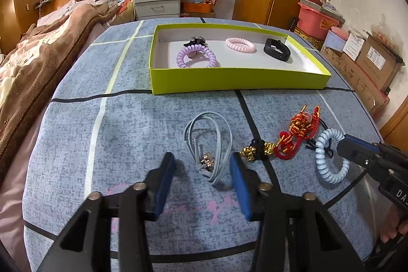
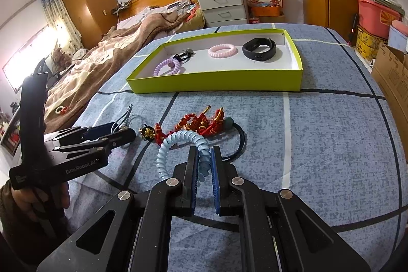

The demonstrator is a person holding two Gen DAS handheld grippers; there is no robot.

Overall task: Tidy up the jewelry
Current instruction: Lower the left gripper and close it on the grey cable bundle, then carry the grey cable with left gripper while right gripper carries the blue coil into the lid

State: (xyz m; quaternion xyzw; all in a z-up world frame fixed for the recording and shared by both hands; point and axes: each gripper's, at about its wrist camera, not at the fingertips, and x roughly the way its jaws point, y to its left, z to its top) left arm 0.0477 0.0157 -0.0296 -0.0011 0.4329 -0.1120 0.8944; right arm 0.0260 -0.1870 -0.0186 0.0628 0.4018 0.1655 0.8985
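A green box (image 1: 237, 82) (image 2: 216, 79) at the back of the blue quilt holds a purple coil band (image 1: 196, 56) (image 2: 167, 66), a pink coil band (image 1: 240, 44) (image 2: 222, 50), a black wristband (image 1: 276, 49) (image 2: 258, 49) and a small black clip (image 1: 195, 41). My left gripper (image 1: 202, 166) is open, its fingers either side of a grey cord bracelet (image 1: 207, 144). My right gripper (image 2: 204, 159) is shut on a light blue coil band (image 2: 178, 144) (image 1: 329, 157). A red knotted charm (image 1: 298, 134) (image 2: 201, 122) and gold bells (image 1: 255, 149) (image 2: 147, 131) lie between them.
A bed with a brown blanket (image 1: 38, 60) lies to the left. A grey drawer unit (image 1: 156, 1) stands behind. Cardboard boxes (image 1: 367, 68) and a pink bin (image 1: 315, 19) stand to the right. A dark hair tie (image 2: 239, 142) lies by the red charm.
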